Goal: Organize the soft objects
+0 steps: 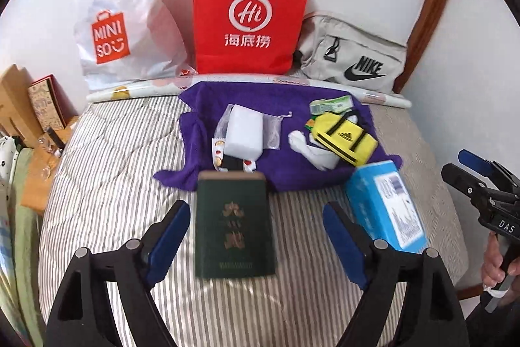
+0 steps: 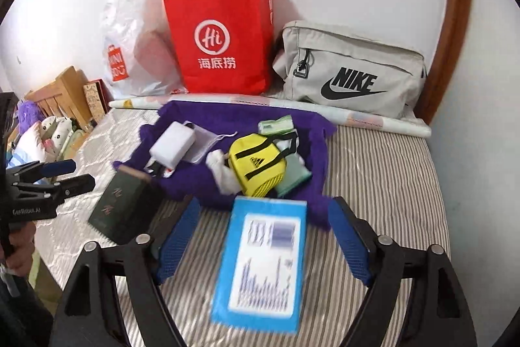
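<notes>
A purple towel (image 1: 292,165) (image 2: 195,184) lies spread on the striped bed. On it lie a white sponge block (image 1: 243,132) (image 2: 174,143), a mesh drawstring pouch (image 1: 273,129), a small yellow bag (image 1: 346,137) (image 2: 256,165), a white soft item (image 1: 312,152) (image 2: 222,174) and a green packet (image 1: 331,103) (image 2: 276,123). My left gripper (image 1: 256,233) is open, its jaws either side of a dark green book (image 1: 234,226) (image 2: 125,207). My right gripper (image 2: 265,236) is open, its jaws either side of a blue box (image 2: 263,262) (image 1: 385,204).
A white Miniso plastic bag (image 1: 126,18), a red paper bag (image 1: 250,18) and a grey Nike pouch (image 1: 351,54) stand against the wall behind a rolled sheet (image 1: 227,83). Wooden furniture and boxes (image 1: 19,106) sit to the left of the bed.
</notes>
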Tool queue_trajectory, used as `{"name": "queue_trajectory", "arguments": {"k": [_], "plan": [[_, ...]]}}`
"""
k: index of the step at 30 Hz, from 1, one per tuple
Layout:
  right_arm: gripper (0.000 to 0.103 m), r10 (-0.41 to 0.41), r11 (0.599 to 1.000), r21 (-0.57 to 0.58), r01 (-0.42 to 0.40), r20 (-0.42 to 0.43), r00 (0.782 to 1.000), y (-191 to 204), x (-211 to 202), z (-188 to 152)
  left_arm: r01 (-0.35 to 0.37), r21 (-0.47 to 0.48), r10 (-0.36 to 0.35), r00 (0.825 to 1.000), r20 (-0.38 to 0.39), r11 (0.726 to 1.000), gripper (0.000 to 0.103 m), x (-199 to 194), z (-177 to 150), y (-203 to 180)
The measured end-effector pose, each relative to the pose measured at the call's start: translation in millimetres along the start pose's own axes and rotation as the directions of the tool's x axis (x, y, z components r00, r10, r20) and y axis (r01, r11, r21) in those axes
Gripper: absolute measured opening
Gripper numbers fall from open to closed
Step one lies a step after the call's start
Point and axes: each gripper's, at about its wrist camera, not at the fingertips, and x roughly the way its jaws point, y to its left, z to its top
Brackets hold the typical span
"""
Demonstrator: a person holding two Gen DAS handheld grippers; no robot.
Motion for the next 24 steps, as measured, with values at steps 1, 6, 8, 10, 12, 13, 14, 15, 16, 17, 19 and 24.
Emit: {"name": "queue_trajectory", "arguments": {"k": [1,6,8,10,12,13,14,15,16,17,19,24], "plan": [[0.092,-0.003,1.000,0.003,0.003,0.015,1.000,2.2,-8.4,-4.9,0.000,0.002,0.000,1.000,0.009,1.000,0.083,-7.8,-6.1,-2.5],[0.099,-0.019,1.000,0.000,0.019,0.073,0.997,16.1,-49.6,-31.3,-0.002,0.016,0.001,0.999,0.051,1.000,0.084,-42.6,-34.5,-15.3],[0.101,-0.021,1.000,0.010,0.020,0.090,0.996,18.2,-60.5,-39.7,-0.017,0.015,0.016,0.997,0.069,1.000,0.084,-52.5,-43.2,-19.3],[0.102,-0.023,1.000,0.017,0.022,0.105,0.994,21.8,-72.2,-51.6,-0.033,0.015,0.032,0.996,0.089,0.999,0.084,-63.1,-51.9,-23.8],[0.103,-0.026,0.999,0.022,0.024,0.115,0.993,25.3,-84.0,-64.1,-0.046,0.022,0.044,0.993,0.114,0.999,0.085,-74.0,-60.9,-28.4],[0.103,-0.026,0.999,0.021,0.024,0.117,0.993,26.8,-88.6,-68.6,-0.050,0.020,0.047,0.991,0.124,0.999,0.085,-77.5,-64.3,-29.8],[0.103,-0.025,1.000,0.018,0.023,0.122,0.992,28.5,-94.0,-74.2,-0.054,0.015,0.052,0.989,0.136,0.998,0.085,-82.4,-69.1,-31.2],[0.103,-0.026,1.000,0.018,0.024,0.128,0.991,29.7,-99.0,-79.3,-0.055,0.012,0.053,0.988,0.143,0.998,0.085,-86.6,-73.7,-32.6],[0.103,-0.028,0.999,0.021,0.025,0.134,0.991,30.9,-103.6,-83.3,-0.053,0.012,0.051,0.988,0.147,0.999,0.085,-89.5,-77.3,-34.0],[0.103,-0.028,0.999,0.025,0.024,0.140,0.990,31.6,-107.9,-87.2,-0.051,0.013,0.048,0.988,0.150,0.999,0.085,-92.2,-81.4,-35.5],[0.103,-0.023,0.999,0.032,0.019,0.148,0.989,33.0,-115.9,-96.5,-0.061,0.022,0.057,0.986,0.155,0.998,0.085,-96.7,-89.5,-40.4],[0.103,-0.027,0.999,0.049,0.019,0.167,0.986,34.2,-130.3,-115.7,-0.072,0.032,0.065,0.984,0.167,0.997,0.085,-103.2,-104.4,-50.6]]}}
